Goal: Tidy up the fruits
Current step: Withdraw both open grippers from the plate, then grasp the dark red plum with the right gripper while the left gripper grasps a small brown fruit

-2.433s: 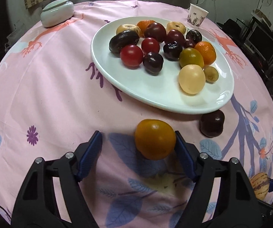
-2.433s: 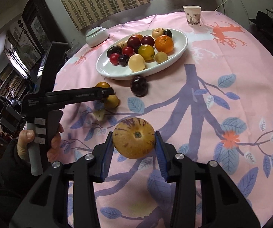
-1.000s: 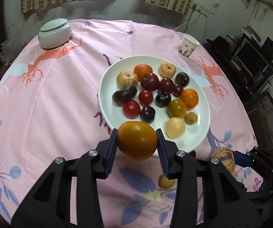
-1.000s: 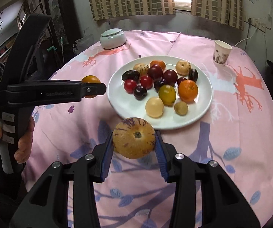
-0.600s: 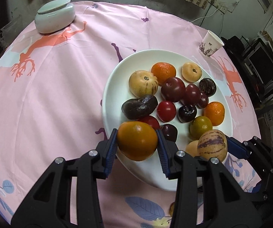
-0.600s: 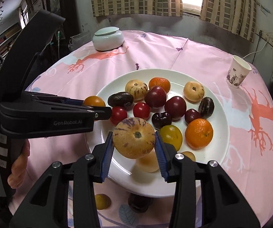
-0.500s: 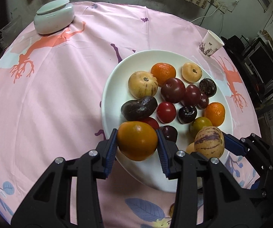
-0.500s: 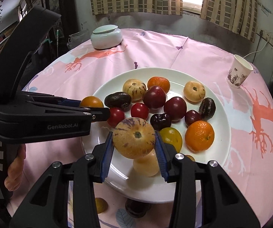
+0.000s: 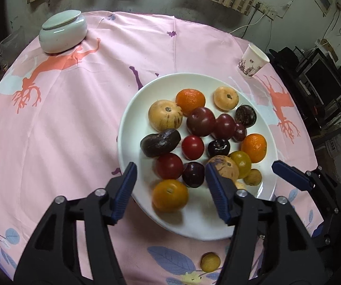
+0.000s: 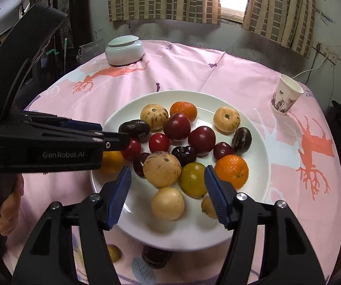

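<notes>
Fruits, orange tomato (image 9: 170, 195) included, fill white plate (image 9: 132, 121).

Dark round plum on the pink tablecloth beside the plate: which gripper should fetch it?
Right gripper: the dark round plum lies centred just behind its opening jaws, which grip nothing; the left wrist view misses it.

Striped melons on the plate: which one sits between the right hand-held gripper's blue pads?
The near striped melon, just released beside the yellow-green fruit; the other lies at the far rim.
</notes>
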The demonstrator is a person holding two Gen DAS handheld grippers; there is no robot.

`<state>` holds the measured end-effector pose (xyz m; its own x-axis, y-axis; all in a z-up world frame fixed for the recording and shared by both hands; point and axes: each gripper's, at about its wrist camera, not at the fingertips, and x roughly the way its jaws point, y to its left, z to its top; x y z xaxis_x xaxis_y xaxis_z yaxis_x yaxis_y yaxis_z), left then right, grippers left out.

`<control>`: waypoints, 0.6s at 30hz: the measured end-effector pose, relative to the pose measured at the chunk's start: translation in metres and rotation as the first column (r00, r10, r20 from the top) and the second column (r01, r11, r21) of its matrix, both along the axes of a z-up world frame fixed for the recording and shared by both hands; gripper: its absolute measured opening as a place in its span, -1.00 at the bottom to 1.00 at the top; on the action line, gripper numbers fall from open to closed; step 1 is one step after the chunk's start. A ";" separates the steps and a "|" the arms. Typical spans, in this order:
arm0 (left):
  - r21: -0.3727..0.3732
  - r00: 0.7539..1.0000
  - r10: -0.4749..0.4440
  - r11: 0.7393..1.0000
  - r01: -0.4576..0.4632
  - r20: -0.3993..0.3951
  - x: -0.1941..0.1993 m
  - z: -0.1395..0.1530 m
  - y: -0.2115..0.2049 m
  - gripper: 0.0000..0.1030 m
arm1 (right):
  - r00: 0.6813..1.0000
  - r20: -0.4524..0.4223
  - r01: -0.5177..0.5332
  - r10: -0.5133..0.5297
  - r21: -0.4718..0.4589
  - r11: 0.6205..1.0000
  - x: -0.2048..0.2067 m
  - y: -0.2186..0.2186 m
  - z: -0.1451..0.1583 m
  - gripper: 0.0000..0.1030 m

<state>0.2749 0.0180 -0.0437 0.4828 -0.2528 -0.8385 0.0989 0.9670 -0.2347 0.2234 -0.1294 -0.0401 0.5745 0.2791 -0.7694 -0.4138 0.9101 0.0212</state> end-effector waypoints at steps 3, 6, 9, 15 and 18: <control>-0.016 0.999 -0.031 0.999 0.031 0.025 -0.010 0.017 -0.005 0.31 | 0.999 -0.031 0.022 -0.021 0.044 0.999 -0.021 -0.018 0.008 0.24; -0.013 0.995 -0.074 0.997 0.075 0.074 -0.031 0.037 -0.012 0.40 | 0.997 -0.074 0.040 -0.033 0.100 0.994 -0.042 -0.036 0.012 0.25; 0.044 0.978 -0.114 0.993 0.108 0.175 -0.071 0.059 -0.019 0.71 | 0.995 -0.093 0.058 -0.048 0.108 0.992 -0.062 -0.047 0.010 0.32; 0.128 0.954 -0.106 0.989 0.072 0.281 -0.155 0.055 -0.006 0.91 | 0.988 -0.150 0.055 -0.034 0.135 0.989 -0.082 -0.040 -0.025 0.32; 0.133 0.964 -0.043 0.991 0.008 0.263 -0.177 0.034 0.012 0.90 | 0.988 -0.145 0.062 -0.046 0.112 0.992 -0.078 -0.028 -0.039 0.27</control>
